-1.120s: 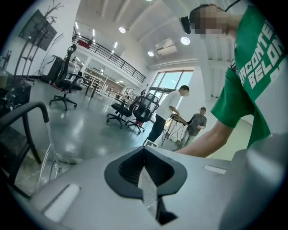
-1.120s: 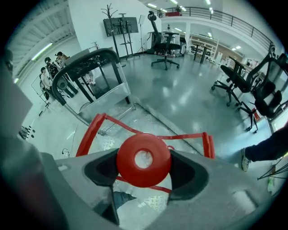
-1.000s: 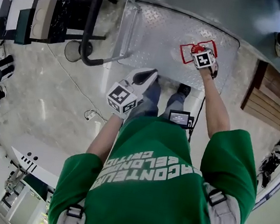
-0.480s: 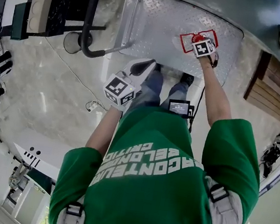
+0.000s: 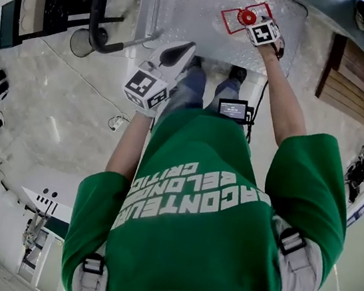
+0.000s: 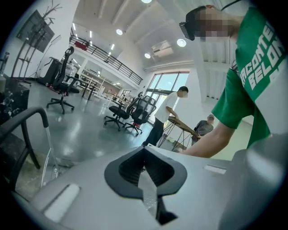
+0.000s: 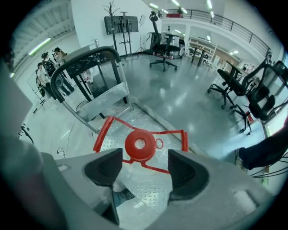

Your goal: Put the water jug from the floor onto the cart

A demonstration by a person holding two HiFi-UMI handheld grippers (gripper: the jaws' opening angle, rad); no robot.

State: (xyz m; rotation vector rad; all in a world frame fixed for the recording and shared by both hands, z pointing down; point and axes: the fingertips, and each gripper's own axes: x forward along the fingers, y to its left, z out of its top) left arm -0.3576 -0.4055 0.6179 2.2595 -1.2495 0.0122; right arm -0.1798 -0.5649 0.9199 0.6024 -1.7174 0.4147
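Note:
The water jug is clear, with a red cap [image 5: 247, 16] and a red handle frame [image 7: 108, 128]. It stands on the cart's diamond-plate deck [image 5: 202, 3], near the deck's front right corner. My right gripper [image 5: 255, 25] hangs just above it and is open. In the right gripper view the red cap [image 7: 140, 144] shows between and beyond the spread jaws of the right gripper [image 7: 144, 168], and nothing is gripped. My left gripper [image 5: 176, 54] is held off to the left of the jug, above the deck's front edge. The left gripper [image 6: 145, 152] is shut and empty.
The cart's black push handle [image 5: 98, 15] rises at the deck's left end [image 7: 90, 56]. My shoes [image 5: 238, 72] are at the deck's front edge. A wooden pallet [image 5: 352, 85] lies to the right and a cable [image 5: 114, 124] to the left. Office chairs [image 7: 252, 103] and people [image 7: 49, 63] stand further off.
The head view has slid forward, so the cart and both grippers sit higher in the picture. The right gripper stays over the jug's cap, and the left gripper stays shut.

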